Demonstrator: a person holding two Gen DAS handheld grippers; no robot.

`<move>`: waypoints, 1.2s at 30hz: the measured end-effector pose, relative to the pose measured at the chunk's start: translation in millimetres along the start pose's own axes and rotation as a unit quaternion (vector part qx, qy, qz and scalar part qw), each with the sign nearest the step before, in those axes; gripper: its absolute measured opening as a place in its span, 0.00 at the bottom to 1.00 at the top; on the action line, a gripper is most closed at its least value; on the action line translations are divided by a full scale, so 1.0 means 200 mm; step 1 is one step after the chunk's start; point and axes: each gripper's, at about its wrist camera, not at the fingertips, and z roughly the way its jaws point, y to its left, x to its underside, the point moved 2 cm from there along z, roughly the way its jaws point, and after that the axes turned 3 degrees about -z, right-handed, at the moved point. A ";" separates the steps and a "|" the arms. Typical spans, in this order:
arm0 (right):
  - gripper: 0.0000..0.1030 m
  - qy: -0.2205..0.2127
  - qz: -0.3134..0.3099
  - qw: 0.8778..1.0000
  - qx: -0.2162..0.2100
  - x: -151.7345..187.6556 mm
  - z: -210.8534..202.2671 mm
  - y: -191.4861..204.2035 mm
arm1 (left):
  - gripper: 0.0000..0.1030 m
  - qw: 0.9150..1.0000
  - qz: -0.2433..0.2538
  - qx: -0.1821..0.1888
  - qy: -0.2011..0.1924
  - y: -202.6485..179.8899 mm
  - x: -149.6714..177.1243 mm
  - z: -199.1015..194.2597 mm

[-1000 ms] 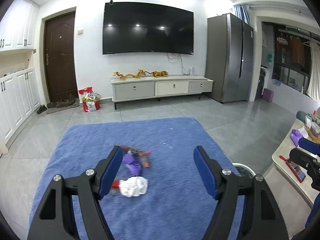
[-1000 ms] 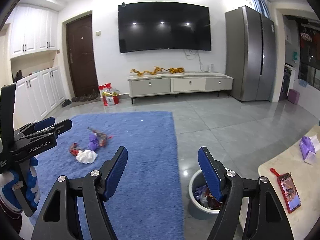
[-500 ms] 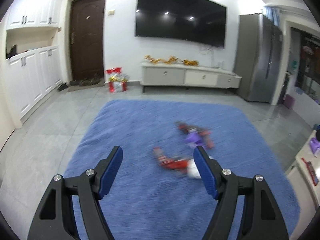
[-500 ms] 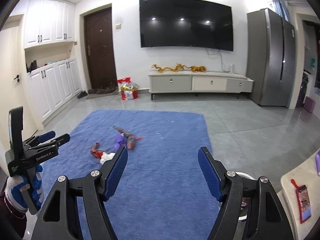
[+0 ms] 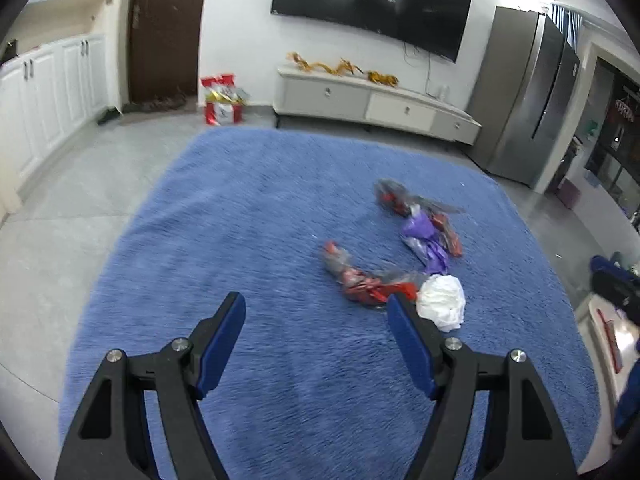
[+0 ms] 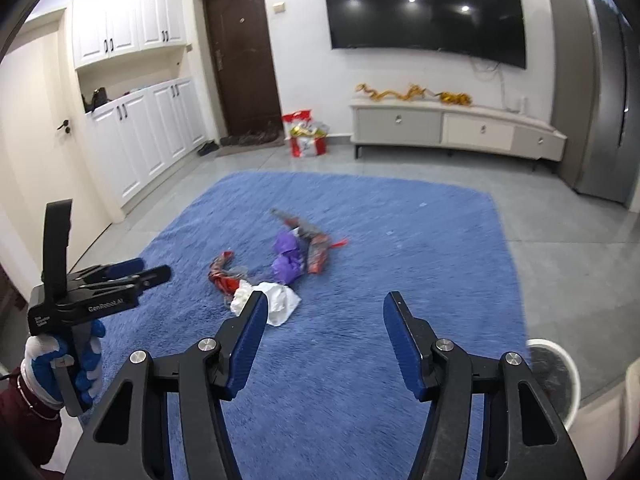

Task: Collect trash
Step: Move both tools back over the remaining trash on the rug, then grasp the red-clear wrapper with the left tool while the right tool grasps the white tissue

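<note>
Trash lies on a blue rug (image 5: 248, 216): a crumpled white tissue (image 5: 442, 306), a red wrapper (image 5: 362, 282), a purple wrapper (image 5: 426, 240) and another red-grey wrapper (image 5: 396, 198). My left gripper (image 5: 316, 326) is open and empty, above the rug, with the tissue just past its right finger. My right gripper (image 6: 324, 328) is open and empty; the tissue (image 6: 276, 302), red wrapper (image 6: 222, 276) and purple wrapper (image 6: 288, 254) lie ahead of its left finger. The left gripper (image 6: 120, 274) also shows at the right wrist view's left edge.
A white trash bin (image 6: 554, 372) stands on the tiled floor off the rug's right edge. A low TV cabinet (image 6: 452, 130), a red gift bag (image 6: 306, 136), a door and white cupboards (image 6: 148, 136) line the far walls. A fridge (image 5: 528, 96) stands far right.
Both grippers have swung left, away from the bin and toward the trash pile, and come closer to it. Both stayed open and empty.
</note>
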 end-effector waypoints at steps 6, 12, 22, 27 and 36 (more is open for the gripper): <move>0.55 0.022 0.001 0.999 -0.034 -0.03 0.23 0.03 | 0.70 0.999 -0.025 0.017 0.038 -0.01 -0.05 0.19; 0.50 0.038 -0.012 0.997 -0.065 -0.07 0.42 0.09 | 0.69 0.995 -0.053 0.048 0.067 -0.02 -0.09 0.33; 0.50 0.094 0.009 0.989 -0.115 0.04 0.69 0.12 | 0.53 0.997 -0.018 0.043 0.064 -0.07 -0.09 0.42; 0.51 0.092 0.007 0.988 -0.126 0.05 0.72 0.15 | 0.34 0.997 -0.019 0.044 0.057 -0.06 -0.08 0.41; 0.09 0.095 -0.016 0.988 -0.121 0.07 0.72 0.20 | 0.20 0.996 -0.043 0.065 0.052 -0.01 0.00 0.31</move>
